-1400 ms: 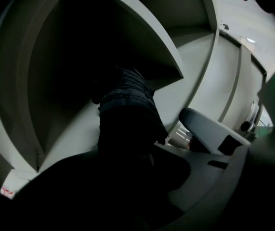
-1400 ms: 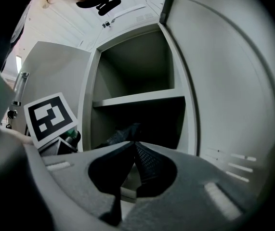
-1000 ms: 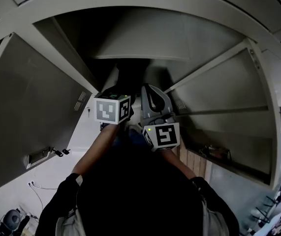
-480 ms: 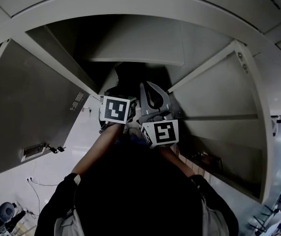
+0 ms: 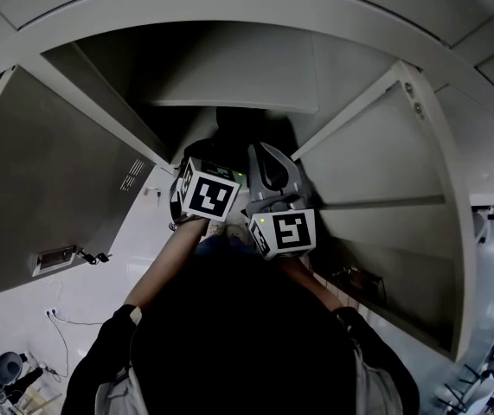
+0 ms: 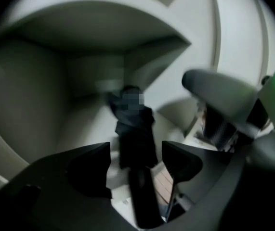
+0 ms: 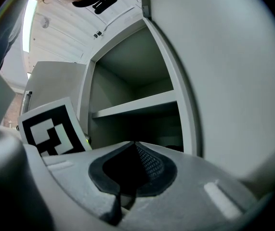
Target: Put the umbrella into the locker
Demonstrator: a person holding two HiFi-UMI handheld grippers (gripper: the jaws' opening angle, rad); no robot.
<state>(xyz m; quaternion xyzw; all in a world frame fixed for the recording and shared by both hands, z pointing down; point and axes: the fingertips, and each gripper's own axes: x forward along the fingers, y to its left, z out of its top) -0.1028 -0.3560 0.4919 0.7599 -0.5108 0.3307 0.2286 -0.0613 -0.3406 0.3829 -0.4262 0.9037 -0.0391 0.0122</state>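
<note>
A dark folded umbrella (image 6: pixel 135 129) stands upright on the floor of the open locker compartment (image 5: pixel 229 67); in the head view it is a dark shape (image 5: pixel 247 132) under the shelf. My left gripper (image 6: pixel 136 148) points down at it. Its jaws have just been opening and stand wide on either side of the umbrella's handle (image 6: pixel 144 196), with a gap on each side. The left gripper's marker cube (image 5: pixel 208 197) sits tilted at the locker mouth. My right gripper (image 7: pixel 127 177) is shut and holds nothing; its grey body (image 5: pixel 272 175) hangs beside the left one.
The locker's left door (image 5: pixel 48 188) and right door (image 5: pixel 385 162) both stand open. A key (image 5: pixel 91 256) hangs from the left door's lock. A shelf (image 7: pixel 137 105) crosses the compartment above. The person's dark head and shoulders (image 5: pixel 238 335) fill the lower head view.
The left gripper has rolled, so its marker cube now sits tilted and slightly further right. The right gripper has kept its place.
</note>
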